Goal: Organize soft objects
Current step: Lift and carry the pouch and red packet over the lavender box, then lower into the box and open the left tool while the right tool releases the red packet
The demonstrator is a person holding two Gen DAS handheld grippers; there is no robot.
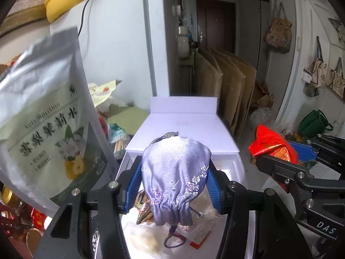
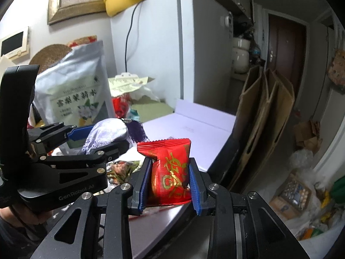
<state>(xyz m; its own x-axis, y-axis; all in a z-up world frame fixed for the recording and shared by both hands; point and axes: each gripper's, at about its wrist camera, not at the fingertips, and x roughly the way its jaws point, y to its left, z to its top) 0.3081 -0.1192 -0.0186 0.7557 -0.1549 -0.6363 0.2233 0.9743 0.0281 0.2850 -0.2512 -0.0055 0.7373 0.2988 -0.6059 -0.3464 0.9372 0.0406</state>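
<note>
My left gripper (image 1: 172, 172) is shut on a lilac satin drawstring pouch (image 1: 174, 179) with embroidered flowers, held above an open white box (image 1: 183, 125). It also shows in the right wrist view (image 2: 105, 133), with the left gripper (image 2: 97, 138) at the left. My right gripper (image 2: 169, 181) is shut on a red foil packet with gold print (image 2: 170, 172), held over the white box lid (image 2: 194, 129). In the left wrist view the red packet (image 1: 271, 142) and right gripper (image 1: 286, 153) are at the right.
A silver pear-drink pouch (image 1: 47, 116) stands at the left, also in the right wrist view (image 2: 73, 90). A white fridge (image 2: 168, 54) is behind. Brown paper bags (image 1: 232, 86) lean on the right. Loose packets and a red card (image 1: 198, 237) lie inside the box.
</note>
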